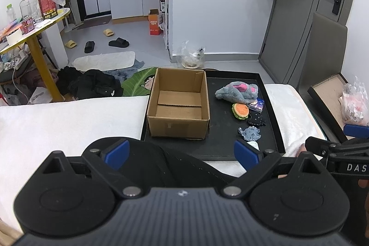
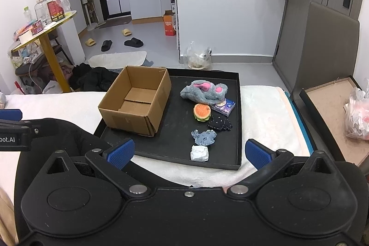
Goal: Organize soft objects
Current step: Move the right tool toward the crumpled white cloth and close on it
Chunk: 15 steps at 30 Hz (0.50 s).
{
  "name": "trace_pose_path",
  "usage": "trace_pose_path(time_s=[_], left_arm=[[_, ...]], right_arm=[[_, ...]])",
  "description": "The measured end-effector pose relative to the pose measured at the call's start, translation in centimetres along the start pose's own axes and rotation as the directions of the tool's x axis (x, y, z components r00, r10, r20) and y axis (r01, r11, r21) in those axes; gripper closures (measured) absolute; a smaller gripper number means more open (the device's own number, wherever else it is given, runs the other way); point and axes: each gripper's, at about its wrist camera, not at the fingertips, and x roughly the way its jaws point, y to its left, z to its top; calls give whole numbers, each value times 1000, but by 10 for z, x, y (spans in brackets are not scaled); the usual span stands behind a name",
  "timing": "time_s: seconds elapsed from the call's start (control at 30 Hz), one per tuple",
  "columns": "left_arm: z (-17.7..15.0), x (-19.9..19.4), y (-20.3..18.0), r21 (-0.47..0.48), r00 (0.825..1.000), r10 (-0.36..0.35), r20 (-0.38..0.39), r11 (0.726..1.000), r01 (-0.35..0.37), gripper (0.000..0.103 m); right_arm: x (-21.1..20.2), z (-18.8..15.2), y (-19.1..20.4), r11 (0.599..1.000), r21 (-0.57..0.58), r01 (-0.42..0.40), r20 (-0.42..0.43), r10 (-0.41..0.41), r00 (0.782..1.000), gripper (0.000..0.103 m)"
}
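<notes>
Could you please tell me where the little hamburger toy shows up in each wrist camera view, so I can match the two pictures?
Left wrist view: the hamburger toy lies right of centre on the black tray, right of the cardboard box.
Right wrist view: the toy sits near the centre, again right of the box.
Shared landmark: the grey plush just behind it in both views.

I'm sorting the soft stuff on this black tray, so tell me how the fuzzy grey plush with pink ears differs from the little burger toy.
The grey plush is far bigger than the burger toy. The plush is shaggy and grey with pink ear patches; the burger is smooth-looking, with an orange bun over green and brown layers. The plush lies slumped and elongated at the far side; the burger is compact and round, nearer the grippers. Both sit on the black tray, right of the empty cardboard box.
</notes>
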Motion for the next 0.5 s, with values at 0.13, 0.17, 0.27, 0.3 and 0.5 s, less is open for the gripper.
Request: trace_pose_path(time_s=[0.13,0.17,0.27,0.3,0.5], left_arm=[[2,8,1,9,1000,3,-6,1000,-3,6],[3,10,1,7,1000,3,-7,1000,-3,6],[4,18,2,0,1000,-5,-21,1000,5,6],[5,21,4,-6,1000,-15,-28,1000,15,6],[7,37,6,-3,999,-13,-46,1000,13,6]], right_arm=[[9,0,-1,1000,-2,8,-10,-8,1000,0],[13,0,-1,1000,1,8,-15,-8,1000,0],[20,0,-2,1000,5,7,-31,-7,999,0],[23,-1,-2,1000,6,9,-37,-9,999,0],[33,3,-11,997,80,-4,-41,7,999,0]])
